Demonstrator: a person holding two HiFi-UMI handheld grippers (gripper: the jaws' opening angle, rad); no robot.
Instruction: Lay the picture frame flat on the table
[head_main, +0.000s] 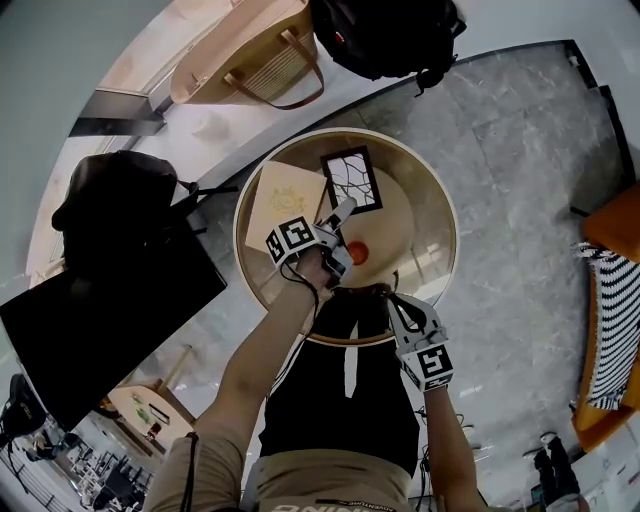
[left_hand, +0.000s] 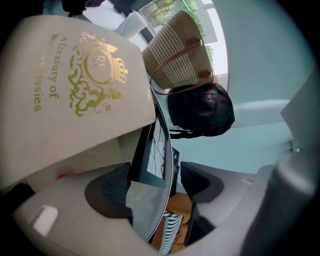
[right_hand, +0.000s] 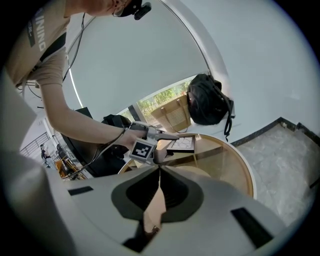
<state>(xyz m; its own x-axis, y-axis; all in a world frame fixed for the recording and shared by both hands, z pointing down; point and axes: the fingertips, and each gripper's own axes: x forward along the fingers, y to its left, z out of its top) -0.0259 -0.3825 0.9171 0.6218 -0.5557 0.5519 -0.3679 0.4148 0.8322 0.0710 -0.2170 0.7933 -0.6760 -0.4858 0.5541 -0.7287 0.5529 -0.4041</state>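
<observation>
The black picture frame (head_main: 352, 178) with a white branch-pattern print lies on the round glass table (head_main: 425, 215), apparently flat, at its far side. In the left gripper view the frame's edge (left_hand: 150, 150) shows ahead, in line with the gap between the jaws, and neither pad touches it. My left gripper (head_main: 342, 212) (left_hand: 152, 187) is open just short of the frame's near corner. My right gripper (head_main: 395, 300) (right_hand: 159, 172) hangs at the table's near rim with its jaws together and nothing in them. The frame (right_hand: 182, 144) also shows in the right gripper view.
A cream book (head_main: 285, 200) (left_hand: 75, 85) with a gold crest lies left of the frame. A small red round object (head_main: 356, 252) sits mid-table. Beyond the table stand a straw bag (head_main: 250, 55) and a black backpack (head_main: 385, 35). A striped cushion (head_main: 612, 330) is far right.
</observation>
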